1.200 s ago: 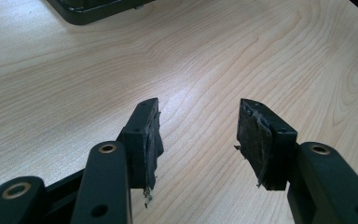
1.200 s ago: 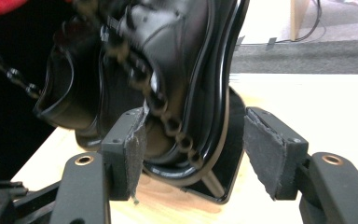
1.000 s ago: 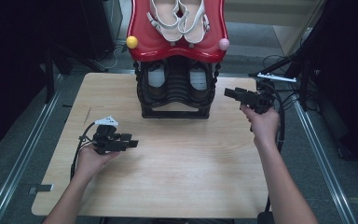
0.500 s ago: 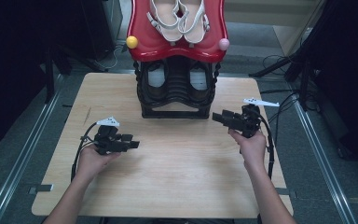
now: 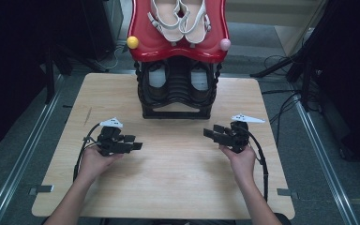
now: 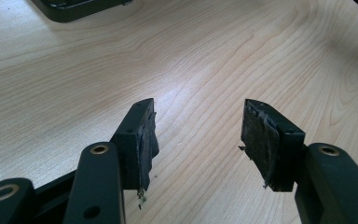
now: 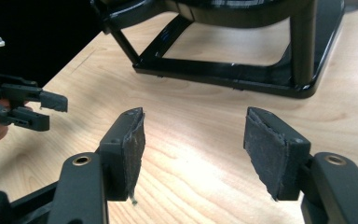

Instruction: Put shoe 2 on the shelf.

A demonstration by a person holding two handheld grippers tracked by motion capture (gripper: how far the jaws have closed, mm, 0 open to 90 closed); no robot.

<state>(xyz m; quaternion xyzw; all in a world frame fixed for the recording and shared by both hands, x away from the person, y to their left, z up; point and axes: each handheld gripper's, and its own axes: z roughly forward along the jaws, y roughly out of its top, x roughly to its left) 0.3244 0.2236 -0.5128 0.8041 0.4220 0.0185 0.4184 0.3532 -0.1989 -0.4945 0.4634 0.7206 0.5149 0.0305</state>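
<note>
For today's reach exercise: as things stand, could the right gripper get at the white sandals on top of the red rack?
Probably yes: the right gripper is open and empty, the white sandals lie uncovered on the red rack, with nothing between.

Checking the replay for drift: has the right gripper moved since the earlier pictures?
Yes. The right gripper has come toward the person and inward, from beside the black shoe rack's right edge to open wooden table before it.

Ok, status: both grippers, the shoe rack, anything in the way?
Left gripper, right gripper: open, empty. Shoe rack untouched, white sandals on top. Table between clear.
</note>
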